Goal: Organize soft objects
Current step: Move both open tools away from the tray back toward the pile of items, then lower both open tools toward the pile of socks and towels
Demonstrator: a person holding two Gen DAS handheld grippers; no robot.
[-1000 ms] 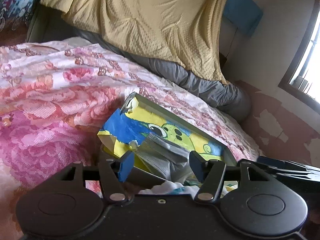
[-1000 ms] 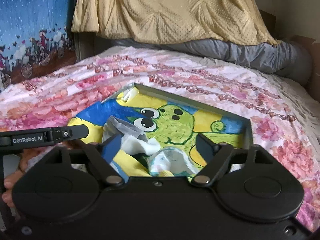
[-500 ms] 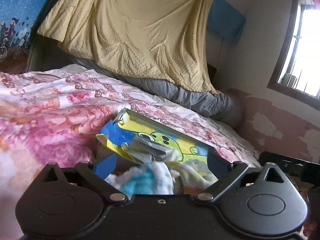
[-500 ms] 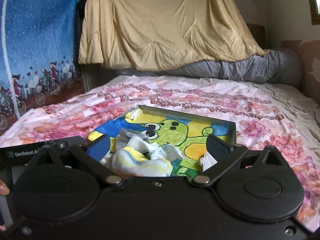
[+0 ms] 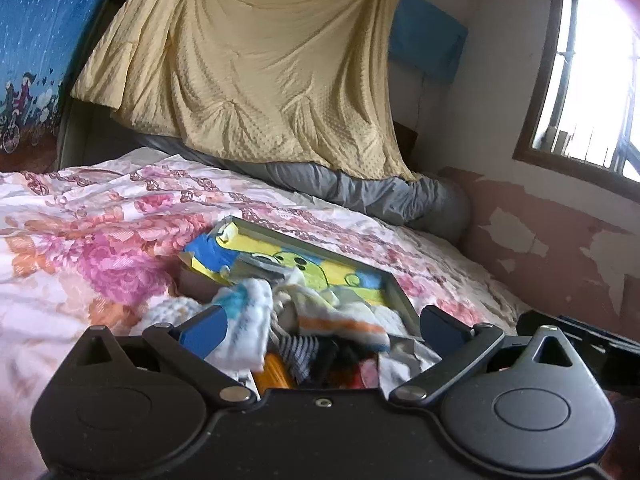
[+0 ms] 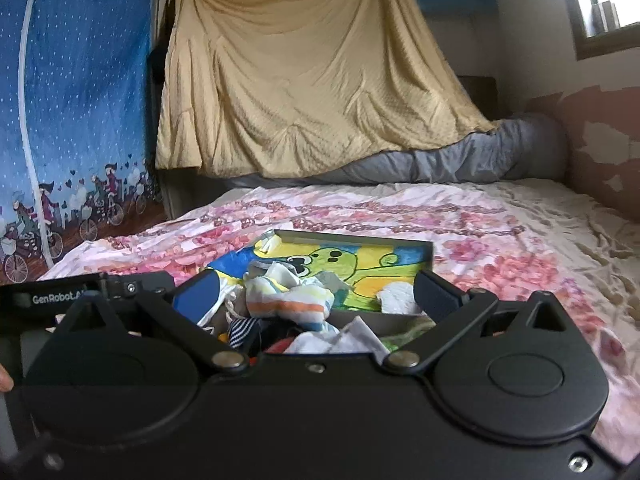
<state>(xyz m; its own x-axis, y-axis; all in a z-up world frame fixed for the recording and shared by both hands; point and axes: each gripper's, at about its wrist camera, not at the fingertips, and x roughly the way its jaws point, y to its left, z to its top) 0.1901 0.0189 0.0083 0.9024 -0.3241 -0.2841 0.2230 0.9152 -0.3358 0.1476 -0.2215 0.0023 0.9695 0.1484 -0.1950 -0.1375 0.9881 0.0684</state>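
Small socks and soft clothes [image 5: 320,320] lie heaped in a cartoon-lined box [image 6: 400,246] on the floral bed [image 5: 100,240]. Left gripper [image 5: 320,326] and right gripper [image 6: 316,298] hover above with jaws wide, empty. Likely between picks; next, lower onto one piece and close.
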